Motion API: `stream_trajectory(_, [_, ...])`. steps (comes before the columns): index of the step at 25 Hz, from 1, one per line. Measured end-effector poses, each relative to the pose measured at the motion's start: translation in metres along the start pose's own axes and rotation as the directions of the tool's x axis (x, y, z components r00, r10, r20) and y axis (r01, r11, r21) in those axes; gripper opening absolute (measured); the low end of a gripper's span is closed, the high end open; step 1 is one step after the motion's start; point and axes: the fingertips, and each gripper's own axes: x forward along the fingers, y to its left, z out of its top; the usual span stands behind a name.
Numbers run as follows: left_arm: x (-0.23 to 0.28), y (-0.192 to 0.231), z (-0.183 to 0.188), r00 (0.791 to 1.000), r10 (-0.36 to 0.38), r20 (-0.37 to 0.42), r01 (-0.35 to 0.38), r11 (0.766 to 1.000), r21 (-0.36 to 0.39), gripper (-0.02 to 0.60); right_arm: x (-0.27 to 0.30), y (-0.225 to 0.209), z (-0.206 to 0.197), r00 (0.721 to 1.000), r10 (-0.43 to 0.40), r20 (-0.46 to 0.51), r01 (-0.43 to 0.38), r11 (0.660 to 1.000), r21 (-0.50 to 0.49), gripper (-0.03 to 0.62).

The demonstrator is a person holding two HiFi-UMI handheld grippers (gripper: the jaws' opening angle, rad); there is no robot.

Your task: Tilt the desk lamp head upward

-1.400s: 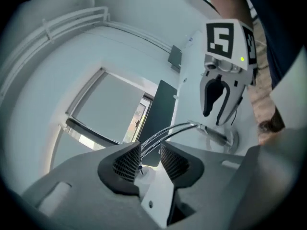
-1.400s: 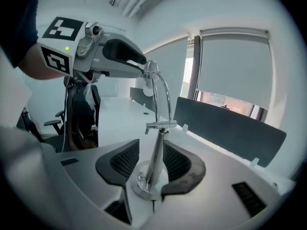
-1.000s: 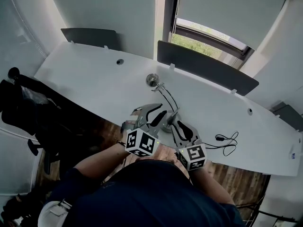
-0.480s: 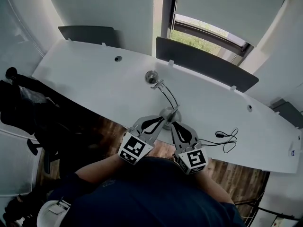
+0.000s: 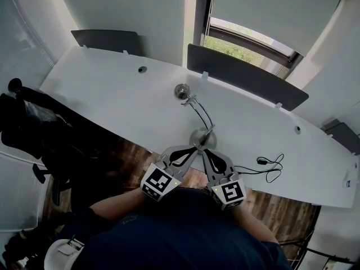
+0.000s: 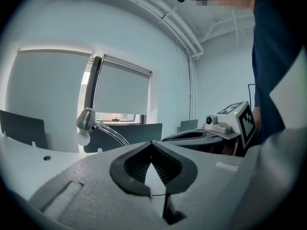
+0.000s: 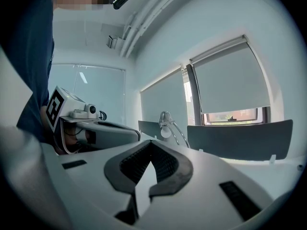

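Note:
The desk lamp stands on the white desk (image 5: 112,94): round base (image 5: 201,136), thin curved arms, and silver lamp head (image 5: 181,91) farther back with its bulb facing down. Seen from the left gripper view, the lamp head (image 6: 85,120) is far off to the left. From the right gripper view, the lamp head (image 7: 165,119) is ahead. My left gripper (image 5: 196,147) (image 6: 151,143) and right gripper (image 5: 204,149) (image 7: 151,142) hover side by side at the desk's near edge, just short of the base. Both are shut with nothing between the jaws.
A black cable (image 5: 270,170) lies coiled on the desk to the right. Dark divider panels (image 5: 247,77) (image 5: 107,41) line the far edge below a window. A black chair with a bag (image 5: 34,128) stands at the left. Wooden floor shows below the near edge.
Both grippers' jaws went from open to shut on nothing. The two grippers drew back a little toward the person, their tips now close together by the lamp base.

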Motion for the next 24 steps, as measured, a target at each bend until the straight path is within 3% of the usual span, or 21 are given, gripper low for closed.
stream_trajectory(24, [0.0004, -0.0064, 0.0035, 1.0, -0.002, 0.003, 0.002, 0.999, 0.033, 0.006, -0.0067, 0.0006, -0.0084, 1.0, 0.006, -0.012, -0.006, 1.0, 0.02, 0.011])
